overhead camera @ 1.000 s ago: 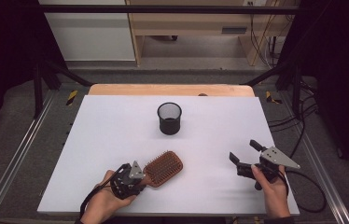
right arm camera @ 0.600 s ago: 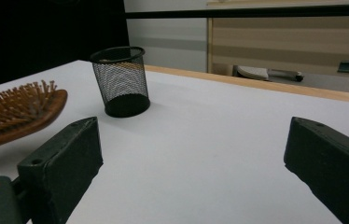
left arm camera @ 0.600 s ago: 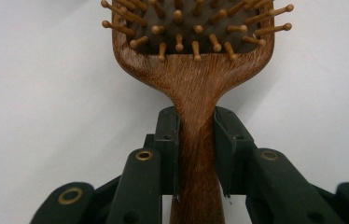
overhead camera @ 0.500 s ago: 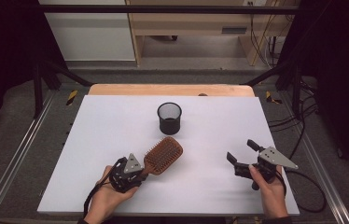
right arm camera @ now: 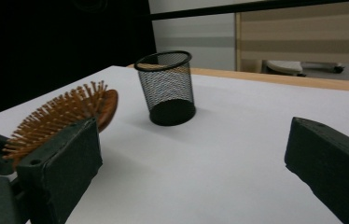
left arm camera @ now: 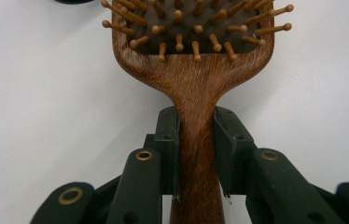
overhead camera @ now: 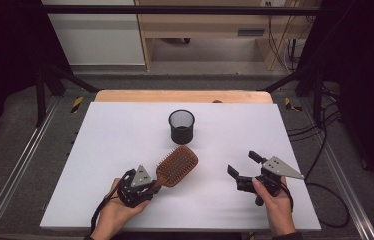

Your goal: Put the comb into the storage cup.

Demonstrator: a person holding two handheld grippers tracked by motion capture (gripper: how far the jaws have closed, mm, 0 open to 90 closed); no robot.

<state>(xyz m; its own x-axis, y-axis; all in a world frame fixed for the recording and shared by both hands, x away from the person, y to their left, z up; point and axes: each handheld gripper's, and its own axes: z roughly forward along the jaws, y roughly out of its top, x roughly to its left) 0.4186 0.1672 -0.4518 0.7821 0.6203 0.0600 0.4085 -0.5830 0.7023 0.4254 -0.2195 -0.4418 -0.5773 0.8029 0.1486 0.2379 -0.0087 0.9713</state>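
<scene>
A wooden paddle hairbrush with its bristles up is held off the white table, head pointing toward the far right. My left gripper is shut on the brush's handle, its black jaws pressed on both sides of it. A black mesh cup stands upright beyond the brush, near the table's middle; the right gripper view has that cup ahead and the brush at left. My right gripper hovers at the front right, open, with nothing between its jaws.
The white table has a wooden strip along its far edge. Metal rails run along both sides, and cables lie on the floor to the right. A wooden desk stands behind.
My left gripper has lifted the brush and carried it forward and right, toward the mesh cup. The right gripper has shifted slightly left.
</scene>
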